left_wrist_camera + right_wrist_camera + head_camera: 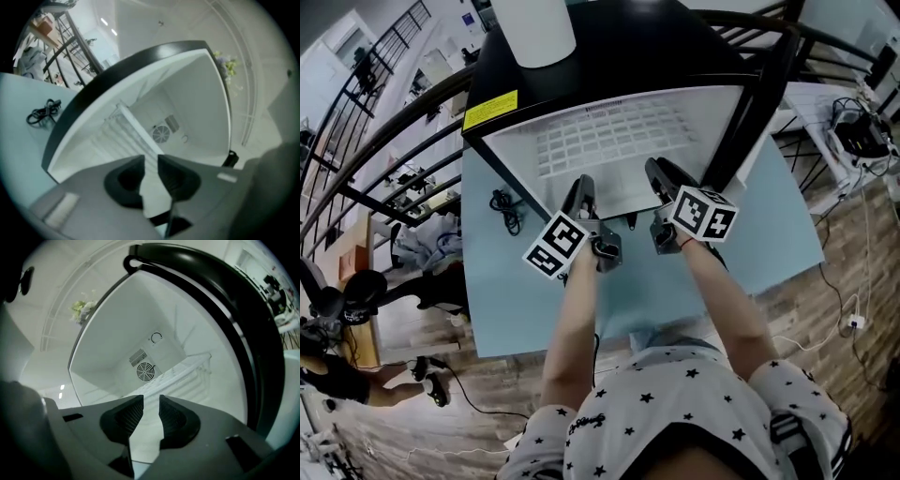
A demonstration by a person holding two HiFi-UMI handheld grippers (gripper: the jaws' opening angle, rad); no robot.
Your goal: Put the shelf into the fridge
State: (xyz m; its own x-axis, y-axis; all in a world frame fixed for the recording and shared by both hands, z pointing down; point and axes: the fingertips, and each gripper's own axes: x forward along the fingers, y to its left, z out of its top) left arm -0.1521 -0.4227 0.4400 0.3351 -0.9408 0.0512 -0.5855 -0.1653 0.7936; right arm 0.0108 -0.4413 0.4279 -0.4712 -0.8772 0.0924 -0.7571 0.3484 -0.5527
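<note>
1. Railings and cluttered desks surround a pale blue table (506, 300), where a small black fridge with a white lining (675, 56) sits open toward the person.
2. Both grippers pinch the front edge of the white wire-grid shelf (609, 141). The left gripper (580, 187) and right gripper (658, 173) have their fingers nearly together, with the white rim between them.
3. Most of the shelf lies ahead of the fingertips, inside the cavity, short of the round fan grille (145, 371) on the back wall.
4. I'd push both ends evenly and level, so neither side jams against the walls.
5. Bare forearms reach forward side by side, with the grippers angled slightly inward.
</note>
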